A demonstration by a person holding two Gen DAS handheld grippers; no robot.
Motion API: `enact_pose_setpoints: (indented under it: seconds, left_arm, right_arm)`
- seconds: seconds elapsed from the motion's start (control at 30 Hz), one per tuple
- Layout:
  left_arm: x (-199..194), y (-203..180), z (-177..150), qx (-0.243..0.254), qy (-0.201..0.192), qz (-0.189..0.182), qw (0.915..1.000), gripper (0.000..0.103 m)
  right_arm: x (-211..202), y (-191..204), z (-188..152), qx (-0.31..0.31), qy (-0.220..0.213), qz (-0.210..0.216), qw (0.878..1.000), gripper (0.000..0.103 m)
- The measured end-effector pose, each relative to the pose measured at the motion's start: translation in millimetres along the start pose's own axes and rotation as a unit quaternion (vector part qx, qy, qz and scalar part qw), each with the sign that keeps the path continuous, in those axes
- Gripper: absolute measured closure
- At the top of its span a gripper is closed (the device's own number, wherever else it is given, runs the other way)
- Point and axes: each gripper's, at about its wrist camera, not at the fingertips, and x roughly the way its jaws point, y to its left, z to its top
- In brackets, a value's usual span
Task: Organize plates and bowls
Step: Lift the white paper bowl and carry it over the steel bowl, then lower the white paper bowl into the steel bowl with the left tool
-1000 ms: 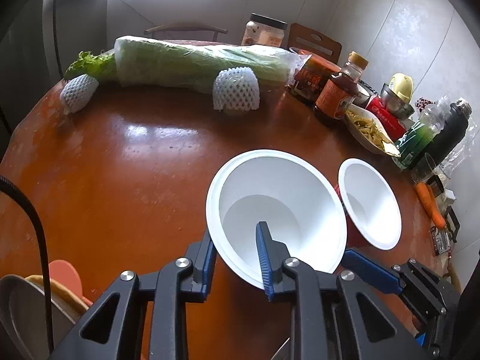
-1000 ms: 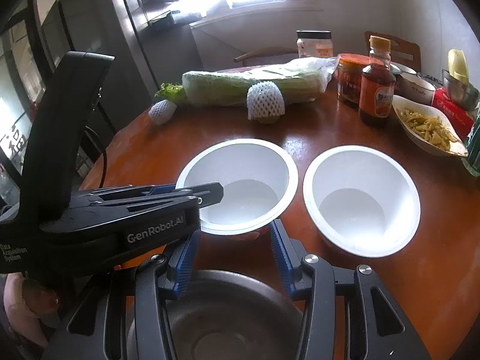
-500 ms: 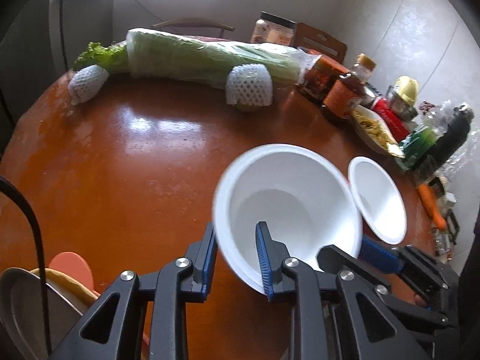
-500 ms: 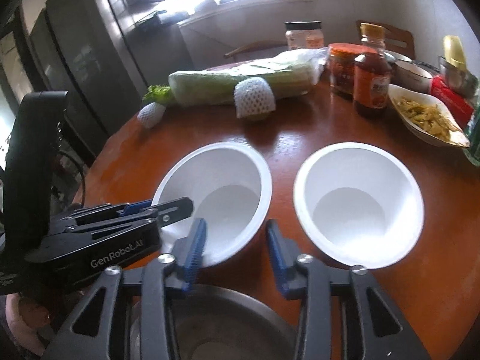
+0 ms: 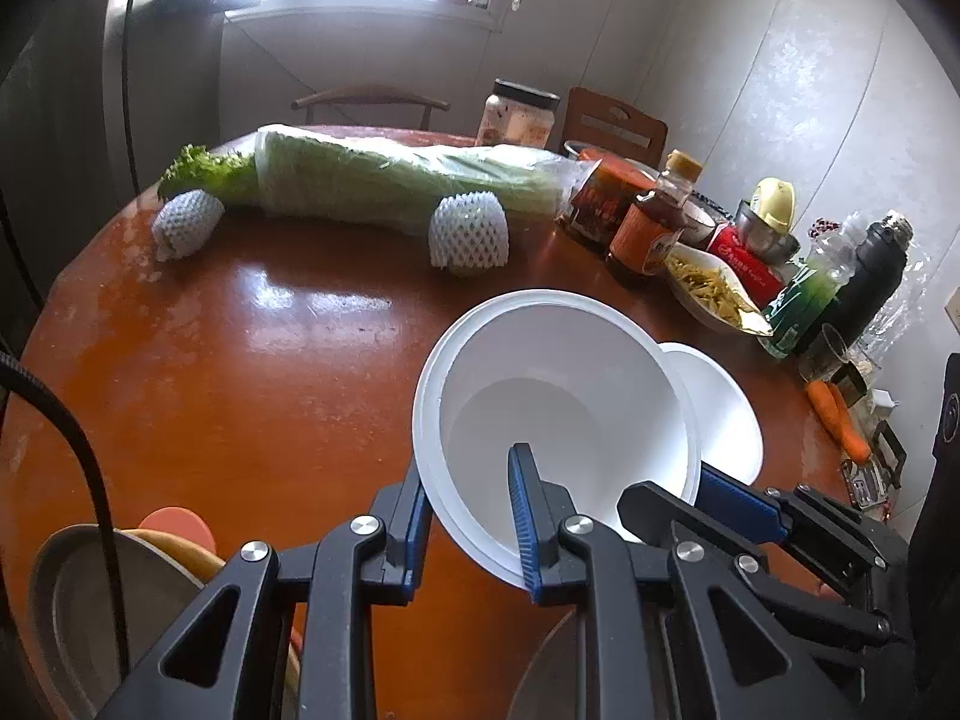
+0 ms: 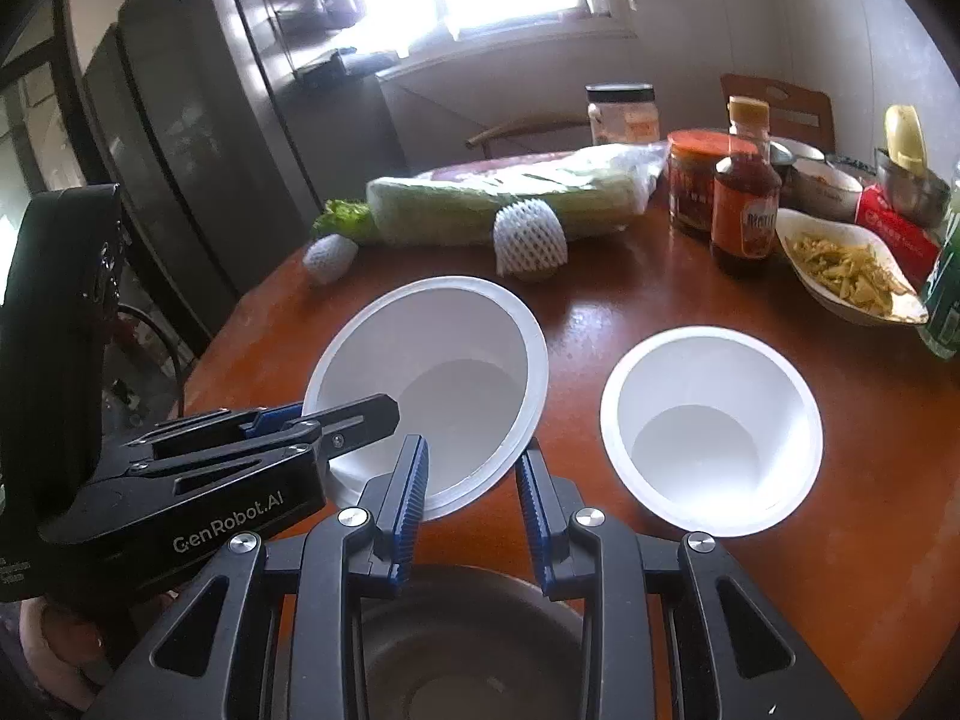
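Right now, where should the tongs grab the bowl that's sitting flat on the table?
Pinch the near rim of the flat bowl, coming down from the tongs' side, one finger inside, one outside. It sits upright, mouth open, and its wide sloping wall offers no other hold. The left tongs and right tongs grip the tilted bowl by its rim likewise.

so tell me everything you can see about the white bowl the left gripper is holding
The white bowl is plain, deep and conical, with a flat bottom, a rolled rim and a plastic or foam look. It is empty and tilted, its mouth tipped toward the second white bowl beside it. The left gripper has its jaws shut on the near rim, one finger inside, one outside. The right gripper sits just below, not gripping it.
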Motion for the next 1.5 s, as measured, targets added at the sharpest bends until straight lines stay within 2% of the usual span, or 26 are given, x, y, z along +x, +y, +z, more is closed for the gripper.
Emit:
enact_pose_setpoints:
  seconds: [0.47, 0.97, 1.5]
  left_arm:
    - [-42, -8, -19, 0.016, -0.03, 0.007, 0.9994, 0.079]
    - [-92, -42, -40, 0.048, -0.056, -0.004, 0.9973, 0.079]
    - [-100, -62, -69, 0.069, -0.038, -0.012, 0.9968, 0.079]
  right_arm:
    - [-39, 26, -16, -0.023, -0.027, -0.002, 0.999, 0.071]
    - [-103, 39, -37, -0.026, -0.063, -0.022, 0.997, 0.071]
    - [-131, 37, -64, -0.028, -0.06, -0.034, 0.997, 0.07]
